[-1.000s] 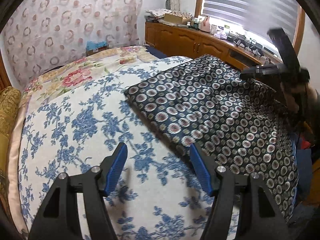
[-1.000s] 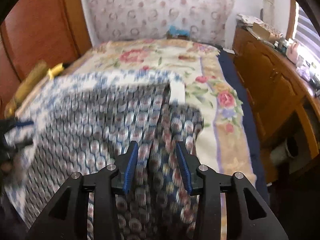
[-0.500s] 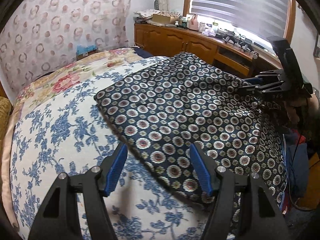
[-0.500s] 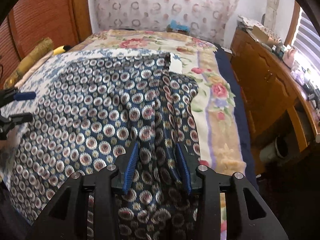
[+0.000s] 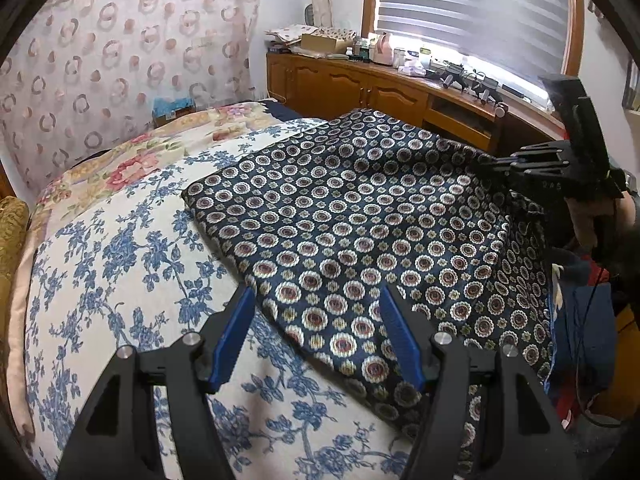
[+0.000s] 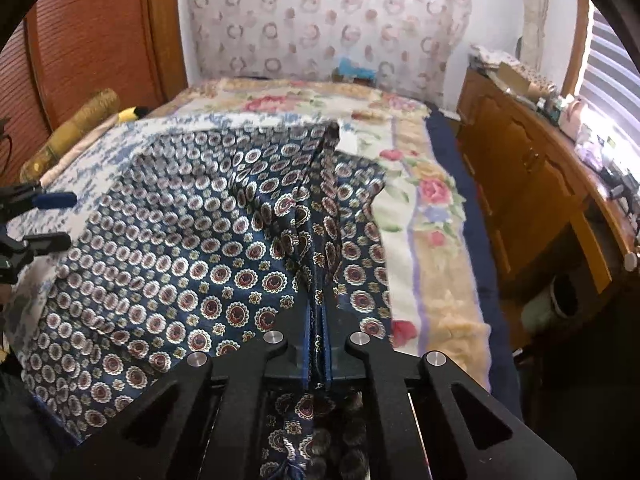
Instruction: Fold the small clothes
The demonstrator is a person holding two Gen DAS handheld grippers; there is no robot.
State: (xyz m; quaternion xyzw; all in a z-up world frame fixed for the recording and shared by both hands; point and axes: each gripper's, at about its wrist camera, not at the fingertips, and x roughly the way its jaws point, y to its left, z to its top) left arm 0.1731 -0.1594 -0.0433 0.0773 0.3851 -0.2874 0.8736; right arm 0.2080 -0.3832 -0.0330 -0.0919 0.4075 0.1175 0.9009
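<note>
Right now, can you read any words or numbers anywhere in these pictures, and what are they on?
No words or numbers can be read anywhere.
Right gripper: faint raised marks on its black body, too small and blurred to read.
Bottles and boxes on the wooden counter: labels too small to read.
Blue box at the head of the bed: nothing legible.
Dark patterned cloth: only a flower-circle pattern, no letters.

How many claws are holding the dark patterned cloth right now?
1. The right claw is shut on a raised fold of the dark patterned cloth; the left claw is open above its near-left edge, gripping nothing.
</note>
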